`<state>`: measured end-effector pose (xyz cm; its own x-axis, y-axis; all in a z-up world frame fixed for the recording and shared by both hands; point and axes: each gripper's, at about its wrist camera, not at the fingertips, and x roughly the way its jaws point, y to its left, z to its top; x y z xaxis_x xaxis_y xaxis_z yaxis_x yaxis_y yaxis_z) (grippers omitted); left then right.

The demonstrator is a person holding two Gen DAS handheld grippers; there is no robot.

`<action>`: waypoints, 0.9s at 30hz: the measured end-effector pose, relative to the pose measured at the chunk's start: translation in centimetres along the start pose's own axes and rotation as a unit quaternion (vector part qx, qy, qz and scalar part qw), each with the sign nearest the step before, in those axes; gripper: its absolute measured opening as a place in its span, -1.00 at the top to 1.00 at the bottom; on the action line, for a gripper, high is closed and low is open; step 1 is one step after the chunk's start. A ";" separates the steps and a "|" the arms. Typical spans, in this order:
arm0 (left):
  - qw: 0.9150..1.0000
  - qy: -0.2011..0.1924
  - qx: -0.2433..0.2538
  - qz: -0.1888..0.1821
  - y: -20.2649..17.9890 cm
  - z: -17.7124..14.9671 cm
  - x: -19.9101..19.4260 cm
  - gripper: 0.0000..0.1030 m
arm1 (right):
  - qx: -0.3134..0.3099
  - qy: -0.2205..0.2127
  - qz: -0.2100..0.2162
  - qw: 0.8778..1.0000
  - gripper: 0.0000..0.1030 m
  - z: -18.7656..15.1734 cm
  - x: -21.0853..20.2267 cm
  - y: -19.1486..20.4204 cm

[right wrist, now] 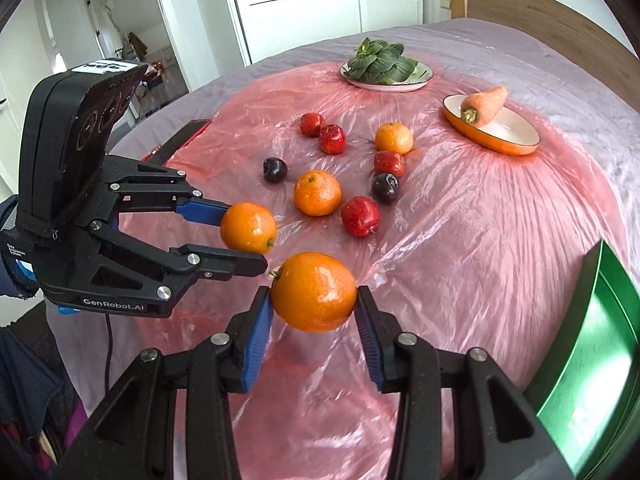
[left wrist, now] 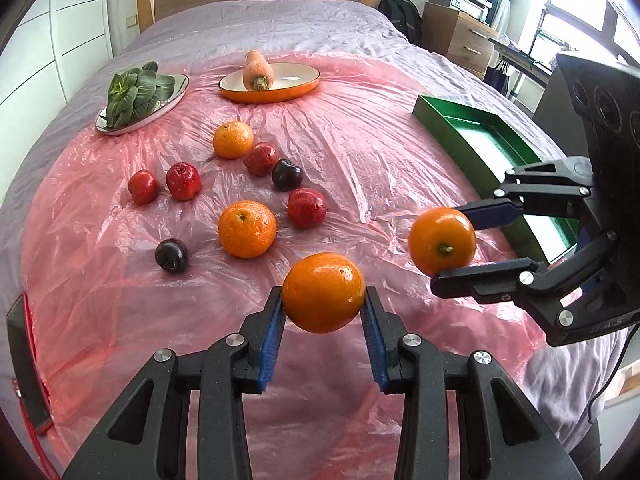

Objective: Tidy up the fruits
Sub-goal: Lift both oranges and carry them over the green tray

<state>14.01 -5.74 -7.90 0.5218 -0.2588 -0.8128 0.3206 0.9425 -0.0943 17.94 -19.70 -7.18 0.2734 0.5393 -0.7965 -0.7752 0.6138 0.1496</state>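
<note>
My left gripper (left wrist: 323, 304) is shut on an orange (left wrist: 323, 292) and holds it above the pink plastic sheet (left wrist: 340, 128). My right gripper (right wrist: 314, 300) is shut on another orange (right wrist: 314, 292), also lifted. In the left wrist view the right gripper (left wrist: 452, 240) holds its orange (left wrist: 442, 240) near the green tray (left wrist: 464, 128). In the right wrist view the left gripper (right wrist: 244, 232) holds its orange (right wrist: 248, 227). Two more oranges (left wrist: 247, 229) (left wrist: 233, 140), several red apples (left wrist: 306, 208) and two dark plums (left wrist: 172, 255) (left wrist: 287, 175) lie on the sheet.
A carrot (left wrist: 258, 70) lies in an orange oval dish (left wrist: 272, 92) at the back. A plate of leafy greens (left wrist: 136, 96) stands at the back left. A dark tray (left wrist: 24, 360) sits at the bed's left edge. A headboard, a dresser and a window stand behind.
</note>
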 end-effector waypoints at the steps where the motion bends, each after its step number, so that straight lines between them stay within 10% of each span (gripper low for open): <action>1: 1.000 -0.001 -0.001 0.001 -0.1 -0.1 -0.4 0.36 | 0.004 -0.003 0.000 1.000 -0.14 -0.3 -0.3 0.2; 27: 0.997 0.004 0.066 -0.027 -11.9 -5.8 -8.8 0.36 | 0.124 -0.027 -0.067 0.990 -0.14 -15.0 -12.2 5.6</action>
<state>1.08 -13.44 -2.98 0.4949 -0.3066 -0.8130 0.4492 0.8912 -0.0626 1.72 -31.48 -5.41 0.3995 0.4683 -0.7881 -0.5677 0.8014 0.1885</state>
